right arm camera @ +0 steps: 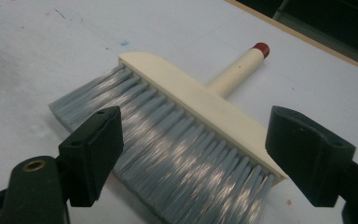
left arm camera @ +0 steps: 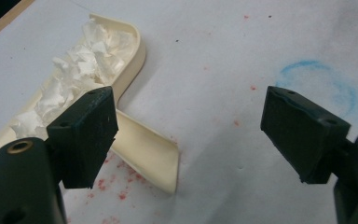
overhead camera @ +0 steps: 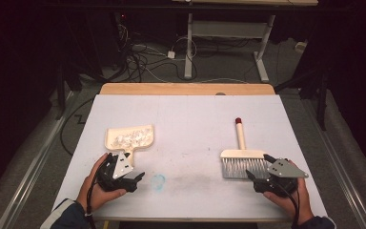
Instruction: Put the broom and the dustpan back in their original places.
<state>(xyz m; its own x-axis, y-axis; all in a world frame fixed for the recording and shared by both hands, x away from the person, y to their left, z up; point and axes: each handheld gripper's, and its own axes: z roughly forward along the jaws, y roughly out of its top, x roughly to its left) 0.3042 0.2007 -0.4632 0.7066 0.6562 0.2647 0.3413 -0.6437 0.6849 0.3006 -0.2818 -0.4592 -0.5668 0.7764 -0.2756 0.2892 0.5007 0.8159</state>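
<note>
Our left gripper (overhead camera: 134, 177): black body, grey three-cornered plate with small holes
Our right gripper (overhead camera: 258, 167): black, same grey plate, black cable trailing back
Our jaws: flat black pads, brass-ringed screw at the base
Our sleeves: dark, white band on the left

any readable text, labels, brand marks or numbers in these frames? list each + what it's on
None: no legible words, numbers or brand marks anywhere.
Cream plastic dustpan holding white paper scraps: no print visible.
Cream hand brush with grey bristles and red-tipped handle: no label.
White table sheet: only a faint blue scribbled ring and red specks, not writing.
Left gripper and right gripper: black fingers unmarked.
</note>
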